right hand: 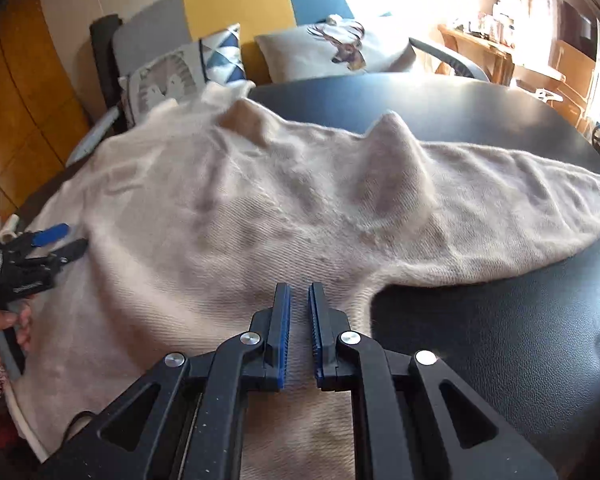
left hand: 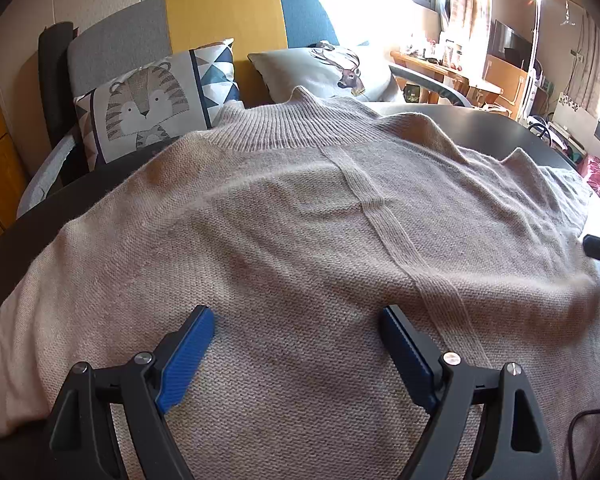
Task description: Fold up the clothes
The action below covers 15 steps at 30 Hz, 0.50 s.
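- The beige sweater [left hand: 300, 232] is spread flat on the dark table [right hand: 500, 320], neck towards the cushions [left hand: 148, 100], presumably so that it can be folded.
- The left gripper [left hand: 298, 316] is held wide open over the sweater's lower body; nothing is gripped.
- The right gripper [right hand: 299, 292] is nearly shut above the fabric by the armpit (no cloth is seen pinched between the pads).
- One sleeve [right hand: 520, 200] is left stretched out sideways, probably awaiting folding inward.

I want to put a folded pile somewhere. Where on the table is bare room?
Bare dark table lies right of the sweater, below its outstretched sleeve, and behind that sleeve toward the deer cushion. The left side is crowded: the sweater covers it, with the left gripper over it.
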Tool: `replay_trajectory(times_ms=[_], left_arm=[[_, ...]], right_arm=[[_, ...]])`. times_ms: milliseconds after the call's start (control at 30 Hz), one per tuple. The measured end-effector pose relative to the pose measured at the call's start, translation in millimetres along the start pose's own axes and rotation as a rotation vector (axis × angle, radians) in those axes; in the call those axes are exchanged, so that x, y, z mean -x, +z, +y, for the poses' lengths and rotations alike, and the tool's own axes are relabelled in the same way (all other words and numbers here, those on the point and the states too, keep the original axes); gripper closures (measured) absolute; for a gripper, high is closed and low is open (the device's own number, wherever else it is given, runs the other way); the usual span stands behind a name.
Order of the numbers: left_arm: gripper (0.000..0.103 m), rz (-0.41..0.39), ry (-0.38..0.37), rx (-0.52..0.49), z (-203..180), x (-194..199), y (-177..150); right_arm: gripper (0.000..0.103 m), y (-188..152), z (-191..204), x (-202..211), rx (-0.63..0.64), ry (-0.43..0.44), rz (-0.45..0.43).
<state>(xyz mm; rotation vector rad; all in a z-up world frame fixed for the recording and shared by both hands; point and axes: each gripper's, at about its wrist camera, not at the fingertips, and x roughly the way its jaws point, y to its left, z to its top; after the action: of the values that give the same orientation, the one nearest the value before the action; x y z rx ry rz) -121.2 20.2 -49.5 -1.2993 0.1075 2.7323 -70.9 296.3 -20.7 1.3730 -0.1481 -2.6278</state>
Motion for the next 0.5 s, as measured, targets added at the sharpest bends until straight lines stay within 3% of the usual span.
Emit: replay_trajectory(times_ms=[133,233,333,400,500], left_arm=[[0.015,-0.005,-0.001,0.001,0.2,0.2,-1.0],[0.014,-0.006,0.000,-0.001,-0.1,-0.7,-0.7],[0.014,0.000,-0.007,0.000,2.5,-0.8,1.3],[0.014,0.017,-0.010,-0.009,2.2,2.4,3.7],[0.019,0.016,0.023,-0.007,0.6,19.3,-2.1]], right_arm=[[0.103,-6.9,-37.2,6.6,-0.107,-0.068,-0.064],[0.103,-7.1,-45.8,6.2,-0.150,-0.034,-0.067],[0.099,4.9,-33.7,11.7,-0.136,-0.057,-0.020],[0.095,7.2,-18.5,25.9,-0.140,0.014,-0.062],[0.094,0.2,20.6,29.8,-0.002,0.045,-0.050]])
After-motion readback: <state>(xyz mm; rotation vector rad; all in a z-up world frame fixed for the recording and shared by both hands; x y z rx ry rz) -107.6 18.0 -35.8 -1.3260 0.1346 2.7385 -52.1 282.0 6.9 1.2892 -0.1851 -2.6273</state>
